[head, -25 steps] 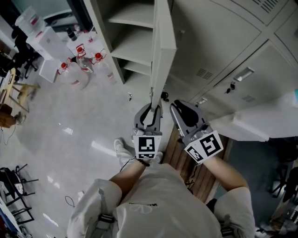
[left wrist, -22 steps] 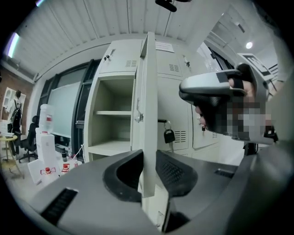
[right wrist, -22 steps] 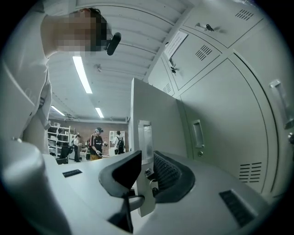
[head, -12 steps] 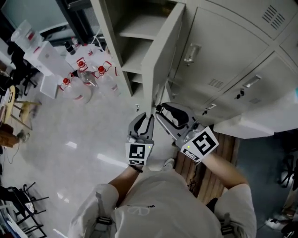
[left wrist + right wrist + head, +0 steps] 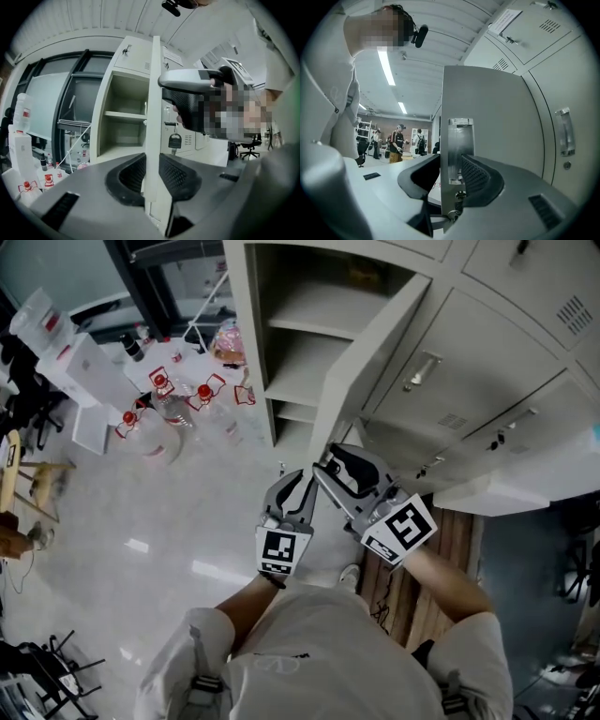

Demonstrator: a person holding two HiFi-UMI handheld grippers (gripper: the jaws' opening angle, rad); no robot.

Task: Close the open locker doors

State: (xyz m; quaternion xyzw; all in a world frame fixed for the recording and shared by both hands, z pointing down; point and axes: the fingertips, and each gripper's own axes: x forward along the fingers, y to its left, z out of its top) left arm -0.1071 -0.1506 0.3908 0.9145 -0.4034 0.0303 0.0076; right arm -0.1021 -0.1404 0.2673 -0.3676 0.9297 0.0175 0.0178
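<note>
Swinging this door point(image 5: 370, 362) shut, so here's where I'm at: it stands about half open, edge-on to me, with its free edge running right between both sets of jaws. My left gripper point(image 5: 151, 177) is clamped on that edge near the bottom corner, pads pressed to both faces of the sheet. My right gripper point(image 5: 449, 180) sits just right of it. Its jaws have just been opening and now stand wide, with the metal handle point(image 5: 461, 150) and the door's edge between them, nothing squeezed as far as I can see. The door looks like thin painted steel. I'd guess it's stiff, light on its hinges and happy to swing with hardly any push. The paint looks smooth, so a pinch on flat sheet could slide, and the folded edge is the better bite. Out here, far from the hinges, is the best place to hold, or just a flat push on the face beside the handle. I wouldn't crank on the handle itself. My main worry is it slamming, or catching my fingers against the locker point(image 5: 251, 343) frame ahead of them.
</note>
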